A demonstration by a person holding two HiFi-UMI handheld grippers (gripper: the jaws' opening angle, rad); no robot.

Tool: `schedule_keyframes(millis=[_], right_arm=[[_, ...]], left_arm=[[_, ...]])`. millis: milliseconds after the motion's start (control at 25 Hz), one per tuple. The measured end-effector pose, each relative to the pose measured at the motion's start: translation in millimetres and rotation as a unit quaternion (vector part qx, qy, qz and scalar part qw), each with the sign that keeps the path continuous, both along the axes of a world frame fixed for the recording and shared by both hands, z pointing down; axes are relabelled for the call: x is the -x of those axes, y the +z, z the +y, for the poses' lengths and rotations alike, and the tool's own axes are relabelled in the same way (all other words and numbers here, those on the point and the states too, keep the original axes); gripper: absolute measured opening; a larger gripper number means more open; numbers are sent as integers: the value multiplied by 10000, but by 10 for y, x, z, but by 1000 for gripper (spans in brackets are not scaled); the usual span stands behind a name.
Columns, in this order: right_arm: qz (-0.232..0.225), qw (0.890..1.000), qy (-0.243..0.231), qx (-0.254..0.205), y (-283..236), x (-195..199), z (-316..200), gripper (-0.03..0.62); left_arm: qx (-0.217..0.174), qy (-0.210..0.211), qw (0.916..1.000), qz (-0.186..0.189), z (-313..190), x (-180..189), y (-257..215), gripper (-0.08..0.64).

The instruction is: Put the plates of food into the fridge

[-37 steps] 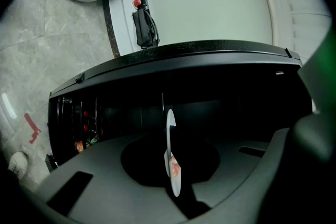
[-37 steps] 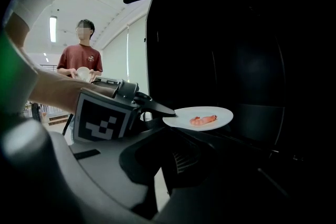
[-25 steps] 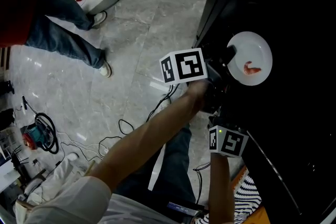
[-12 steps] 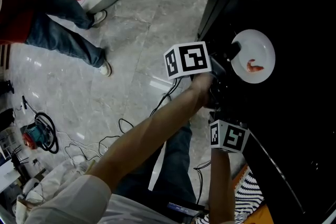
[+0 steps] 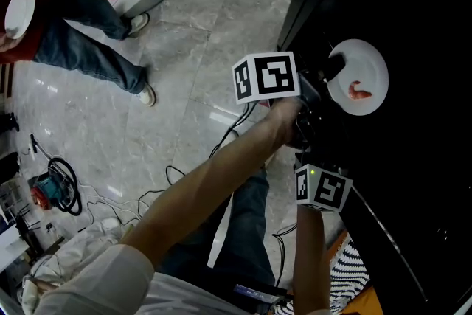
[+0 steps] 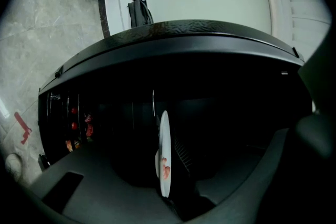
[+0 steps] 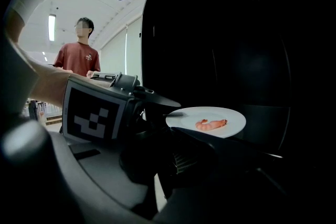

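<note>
As seen from the head view, left gripper (image 5: 330, 72) reaches into the dark fridge (image 5: 413, 158), tips at the rim of the plate (image 5: 370, 61). One shrimp (image 5: 358, 93) lies on it. Right gripper (image 5: 316, 164) sits just below the left hand. Person (image 5: 81, 33) across the floor holds a second plate (image 5: 18, 11).

Left gripper view: jaws have just been opening, plate edge-on between them, pads off it, so released. Shelf under plate: can't tell, too dark.

Right gripper view: jaws apart, nothing in them. Plate sits level ahead, left gripper's tips at its near rim.
</note>
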State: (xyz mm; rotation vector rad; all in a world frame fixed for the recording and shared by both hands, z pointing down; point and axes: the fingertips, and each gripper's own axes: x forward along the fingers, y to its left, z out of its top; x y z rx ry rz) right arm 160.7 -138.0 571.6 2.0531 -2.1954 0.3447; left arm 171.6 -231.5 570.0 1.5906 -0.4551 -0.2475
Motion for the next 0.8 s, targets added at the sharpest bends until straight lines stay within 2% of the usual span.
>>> schedule_keyframes(millis=[280, 560, 800], right_arm=[[31, 10000, -89, -32, 4, 23, -66, 9], [-44, 10000, 56, 41, 31, -16, -72, 9], [-31, 9999, 104, 56, 13, -50, -113, 9]], left_arm=[[-106, 119, 9998, 144, -53, -9, -47, 127], [-202, 280, 9993, 111, -24, 55, -65, 132], [-187, 250, 9995, 90, -6, 148, -60, 130]])
